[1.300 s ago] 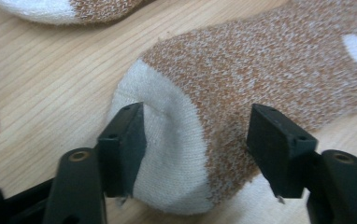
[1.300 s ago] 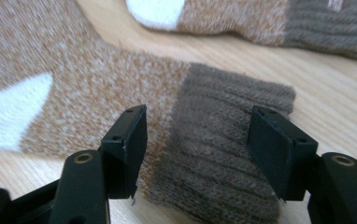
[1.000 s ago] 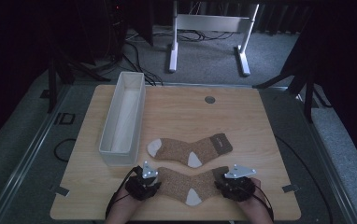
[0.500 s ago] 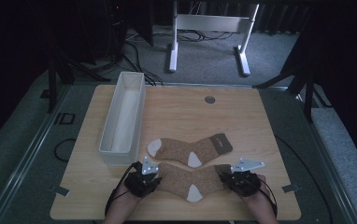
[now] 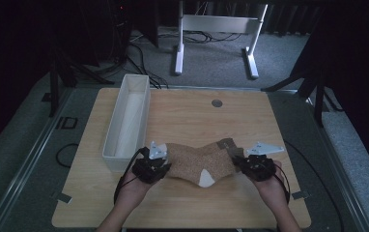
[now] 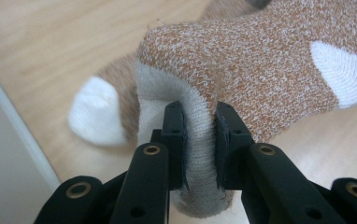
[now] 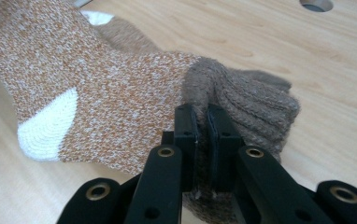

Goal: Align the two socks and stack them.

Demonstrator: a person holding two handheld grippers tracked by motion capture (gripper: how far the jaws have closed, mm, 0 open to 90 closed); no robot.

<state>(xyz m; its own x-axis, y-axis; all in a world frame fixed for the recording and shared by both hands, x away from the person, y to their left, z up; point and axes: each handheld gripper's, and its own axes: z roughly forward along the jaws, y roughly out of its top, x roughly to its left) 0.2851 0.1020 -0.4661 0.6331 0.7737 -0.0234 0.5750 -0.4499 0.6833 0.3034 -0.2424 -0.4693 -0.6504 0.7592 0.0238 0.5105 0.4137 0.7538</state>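
Observation:
A brown speckled sock (image 5: 197,162) with a white heel hangs stretched between my two grippers, just above the wooden table (image 5: 182,111). My left gripper (image 5: 161,166) (image 6: 199,109) is shut on its white toe end (image 6: 200,154). My right gripper (image 5: 240,163) (image 7: 201,109) has just been closing and is now shut on the ribbed cuff (image 7: 251,98). A second matching sock (image 5: 226,143) lies flat on the table behind it, mostly covered. Its white toe (image 6: 95,116) shows in the left gripper view and its body (image 7: 120,35) in the right gripper view.
A long white tray (image 5: 127,118) stands on the left of the table, close to my left hand. A grey round grommet (image 5: 216,103) sits at the far middle. A white stand (image 5: 216,29) is on the floor beyond the table.
Both grippers have risen and lifted the near sock off the table. It now hangs bunched over the far sock instead of lying flat in front of it.

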